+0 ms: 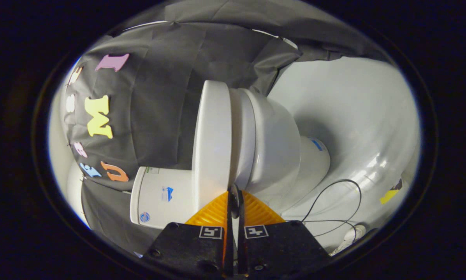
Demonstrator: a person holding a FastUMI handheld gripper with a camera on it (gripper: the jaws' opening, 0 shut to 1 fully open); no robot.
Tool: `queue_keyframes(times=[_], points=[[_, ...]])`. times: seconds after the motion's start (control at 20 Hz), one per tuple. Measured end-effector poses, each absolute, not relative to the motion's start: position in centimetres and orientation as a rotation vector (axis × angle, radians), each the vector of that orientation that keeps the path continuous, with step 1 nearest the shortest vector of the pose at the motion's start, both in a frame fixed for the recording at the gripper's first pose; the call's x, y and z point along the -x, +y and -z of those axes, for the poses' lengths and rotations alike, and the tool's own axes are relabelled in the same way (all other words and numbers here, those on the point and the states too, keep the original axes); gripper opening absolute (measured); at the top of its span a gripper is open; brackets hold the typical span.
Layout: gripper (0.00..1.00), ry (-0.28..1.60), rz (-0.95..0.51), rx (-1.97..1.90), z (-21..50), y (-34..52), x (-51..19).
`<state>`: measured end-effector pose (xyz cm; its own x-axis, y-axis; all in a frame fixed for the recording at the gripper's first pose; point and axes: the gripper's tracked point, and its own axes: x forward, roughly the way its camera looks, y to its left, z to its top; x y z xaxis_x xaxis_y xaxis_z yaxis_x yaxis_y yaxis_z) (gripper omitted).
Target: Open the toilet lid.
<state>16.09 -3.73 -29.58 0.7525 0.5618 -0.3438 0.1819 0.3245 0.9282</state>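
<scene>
pale floor (353,116) and black cloth wall backing toilet (271,144), camera rolling sideways. gripper (234,194) fingers pressing together, gripping nothing, tips sitting at seam where lid (211,136) is lying closed against seat, tank (159,196) beside lid.

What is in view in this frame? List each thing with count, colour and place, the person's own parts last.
lid: one, white, closed on the seat, just ahead of the fingertips.
bowl: one, white, under the lid and seat, on a pedestal beyond the fingers.
tank: one, white, behind the lid, next to the cloth wall.
cable: one, black, looped on the floor beside the pedestal.
floor: one, white and glossy, around the pedestal.
cloth: one, black, wall behind the tank.
tool: one, fingers pressed together, tips at the lid's edge, gripping nothing.
</scene>
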Motion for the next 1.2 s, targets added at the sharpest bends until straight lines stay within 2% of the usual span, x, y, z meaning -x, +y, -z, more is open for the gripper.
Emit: queue_keyframes(times=[0.65, 1.2], points=[[0.07, 0.759, -0.187, -1.180, 28.3, -3.7, -16.2], [0.05, 0.730, -0.174, -1.058, 24.3, -3.3, -16.0]])
